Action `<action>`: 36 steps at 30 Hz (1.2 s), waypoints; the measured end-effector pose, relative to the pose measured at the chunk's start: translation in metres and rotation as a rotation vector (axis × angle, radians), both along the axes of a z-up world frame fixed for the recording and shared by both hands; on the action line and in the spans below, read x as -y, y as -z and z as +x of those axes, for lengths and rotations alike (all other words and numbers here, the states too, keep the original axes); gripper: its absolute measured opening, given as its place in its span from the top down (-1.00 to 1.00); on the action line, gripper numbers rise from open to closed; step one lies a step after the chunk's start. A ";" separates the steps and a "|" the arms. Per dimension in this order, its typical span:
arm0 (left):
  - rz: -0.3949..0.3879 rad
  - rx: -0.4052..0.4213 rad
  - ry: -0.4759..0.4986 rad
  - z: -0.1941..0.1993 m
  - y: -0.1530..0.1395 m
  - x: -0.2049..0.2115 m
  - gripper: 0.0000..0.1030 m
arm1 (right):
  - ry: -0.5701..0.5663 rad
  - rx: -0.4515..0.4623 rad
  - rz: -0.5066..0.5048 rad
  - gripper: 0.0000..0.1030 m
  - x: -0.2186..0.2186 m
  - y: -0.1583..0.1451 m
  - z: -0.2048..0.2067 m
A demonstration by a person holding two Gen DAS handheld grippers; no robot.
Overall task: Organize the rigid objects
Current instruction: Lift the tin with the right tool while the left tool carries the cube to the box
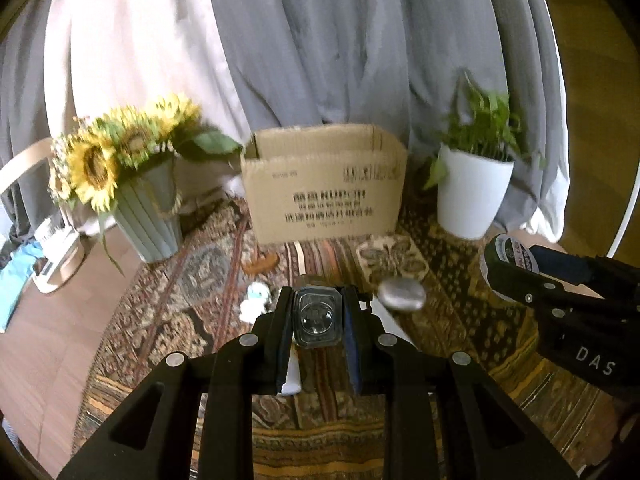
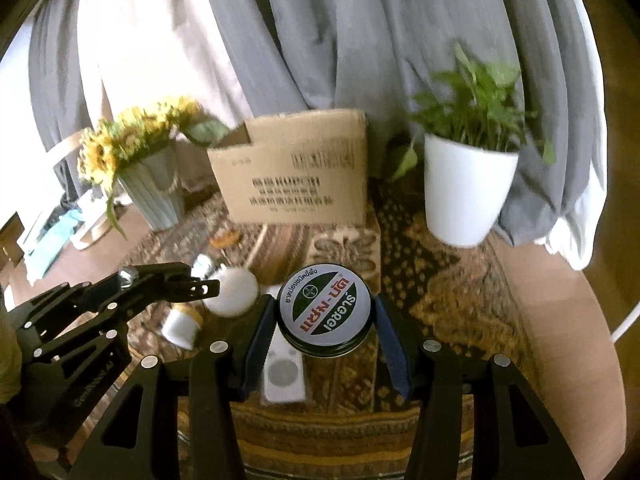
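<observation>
Left tongs (image 1: pixel 318 316) grip small clear bottle (image 1: pixel 317 318) end-on.

Rug (image 1: pixel 460 320) is brown w/ gold & black patterns. Box (image 1: pixel 324 188) is plain tan w/ black print. Round tin (image 2: pixel 325 314): white lid, red & green letters, black rim. Sunflowers (image 1: pixel 94 168) yellow, in a pale green ribbed pot (image 1: pixel 150 220). Green plant (image 2: pixel 476 112) in a white pot (image 2: pixel 464 192). Curtains (image 1: pixel 320 40) grey & cream.
</observation>
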State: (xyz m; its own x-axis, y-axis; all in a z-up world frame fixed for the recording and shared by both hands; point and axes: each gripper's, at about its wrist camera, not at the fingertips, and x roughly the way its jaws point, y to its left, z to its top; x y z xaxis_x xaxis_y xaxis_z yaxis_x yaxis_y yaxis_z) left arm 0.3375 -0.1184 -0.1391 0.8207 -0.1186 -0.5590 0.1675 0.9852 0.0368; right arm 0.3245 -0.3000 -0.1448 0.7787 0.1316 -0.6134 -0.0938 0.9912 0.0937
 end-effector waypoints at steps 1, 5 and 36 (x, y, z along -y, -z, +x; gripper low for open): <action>-0.001 0.013 -0.002 0.001 -0.006 -0.001 0.54 | -0.003 0.011 0.000 0.00 -0.001 -0.005 0.001; 0.000 0.062 -0.008 0.005 -0.026 -0.006 0.54 | -0.010 0.056 0.004 0.00 -0.006 -0.027 0.005; -0.054 0.214 0.048 0.121 -0.088 -0.025 0.54 | -0.035 0.260 0.041 0.00 -0.033 -0.100 0.108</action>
